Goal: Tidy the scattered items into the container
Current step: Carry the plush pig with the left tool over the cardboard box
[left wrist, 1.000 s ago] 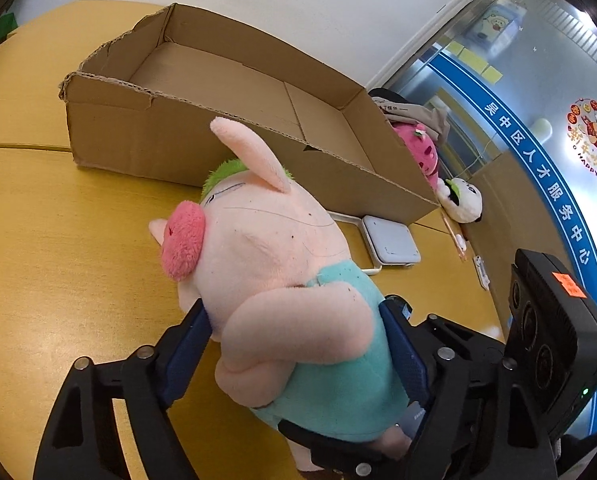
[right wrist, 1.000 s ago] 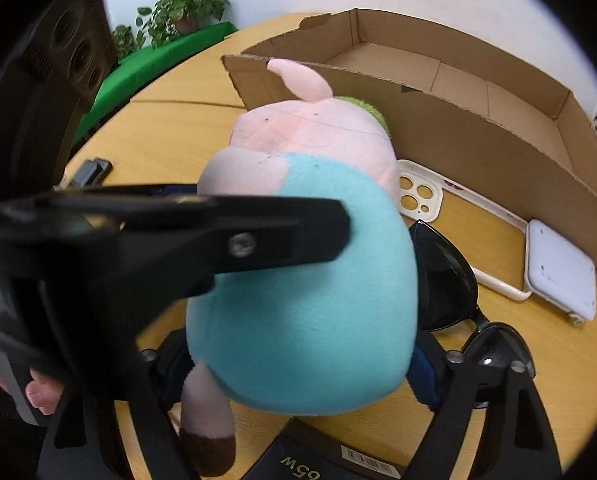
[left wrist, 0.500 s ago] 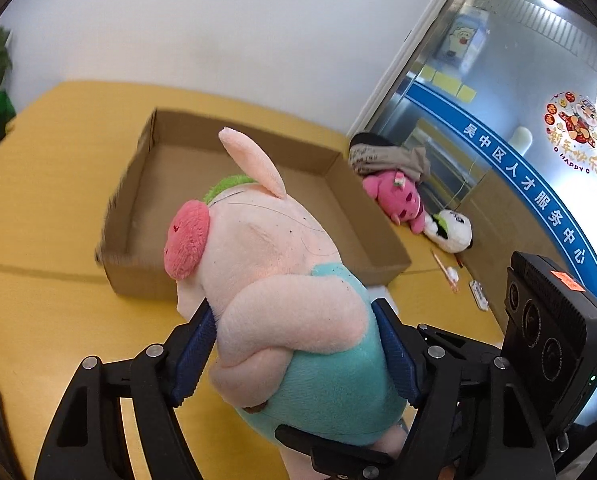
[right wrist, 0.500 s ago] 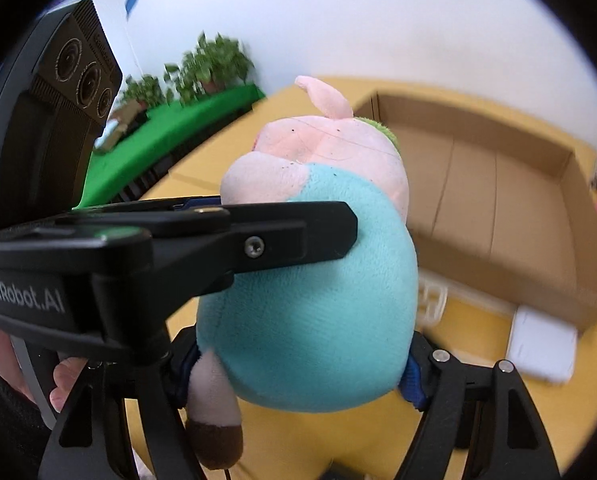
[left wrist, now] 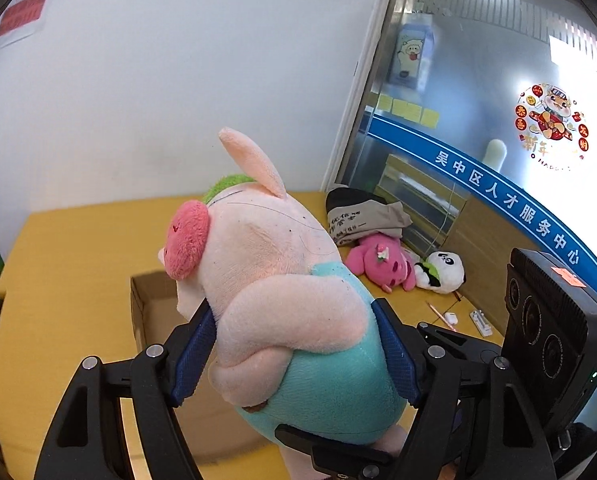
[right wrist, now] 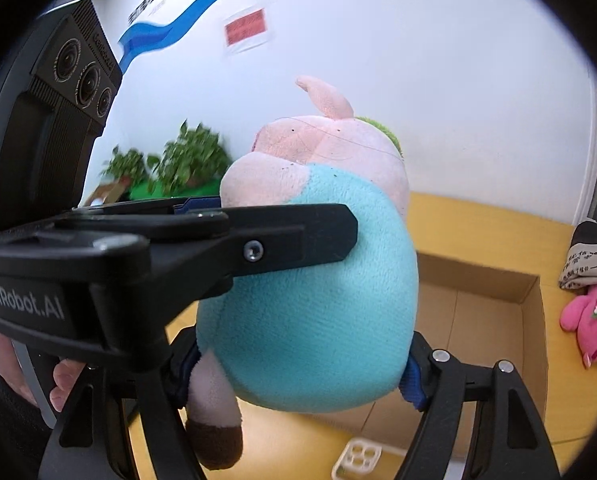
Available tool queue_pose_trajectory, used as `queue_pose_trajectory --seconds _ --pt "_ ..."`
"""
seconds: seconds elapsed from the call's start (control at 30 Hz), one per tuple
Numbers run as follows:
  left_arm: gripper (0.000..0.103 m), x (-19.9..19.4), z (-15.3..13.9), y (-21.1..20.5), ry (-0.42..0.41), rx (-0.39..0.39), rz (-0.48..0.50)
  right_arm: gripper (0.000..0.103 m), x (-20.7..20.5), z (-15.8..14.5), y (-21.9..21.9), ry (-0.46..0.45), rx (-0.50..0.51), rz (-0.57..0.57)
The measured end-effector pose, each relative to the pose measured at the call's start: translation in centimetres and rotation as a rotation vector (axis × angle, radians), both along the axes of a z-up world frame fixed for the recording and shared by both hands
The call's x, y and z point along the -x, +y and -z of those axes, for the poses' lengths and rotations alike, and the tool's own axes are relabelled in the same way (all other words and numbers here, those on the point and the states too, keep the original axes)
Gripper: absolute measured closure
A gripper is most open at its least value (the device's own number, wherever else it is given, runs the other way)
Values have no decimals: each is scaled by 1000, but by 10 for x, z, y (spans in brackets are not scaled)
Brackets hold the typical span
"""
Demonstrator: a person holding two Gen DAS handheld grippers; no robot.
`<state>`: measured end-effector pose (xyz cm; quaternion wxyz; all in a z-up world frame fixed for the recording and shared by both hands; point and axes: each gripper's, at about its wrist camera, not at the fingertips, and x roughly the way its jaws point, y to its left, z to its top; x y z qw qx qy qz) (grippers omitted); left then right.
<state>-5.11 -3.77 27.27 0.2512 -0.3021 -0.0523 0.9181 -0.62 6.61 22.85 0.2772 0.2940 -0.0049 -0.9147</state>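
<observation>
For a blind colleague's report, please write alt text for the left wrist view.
A pink pig plush toy in a teal outfit is clamped between the blue pads of the left tool, held up above an open cardboard box on a yellow table. Behind lie a pink plush and a panda plush.

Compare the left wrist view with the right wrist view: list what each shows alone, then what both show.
Left wrist only: a panda plush on the table's far side, and a frosted glass wall.
Right wrist only: potted plants, a white phone case and a bare hand.
Both: the pig plush clamped by the left gripper and the right gripper, the cardboard box, a pink plush and the yellow table.
</observation>
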Motion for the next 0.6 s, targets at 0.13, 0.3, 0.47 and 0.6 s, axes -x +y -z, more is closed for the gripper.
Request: queue_pose_trajectory --seconds 0.13,0.3,0.47,0.6 --pt "23 42 -15 0 3 64 14 27 38 -7 0 -33 73 28" --pt "23 95 -4 -11 -43 115 15 27 92 7 -10 -115 145 43" --pt "24 148 27 -25 -113 128 18 27 128 32 -9 -193 181 64" --pt "24 183 68 -32 -183 132 29 27 145 66 -10 -264 179 75"
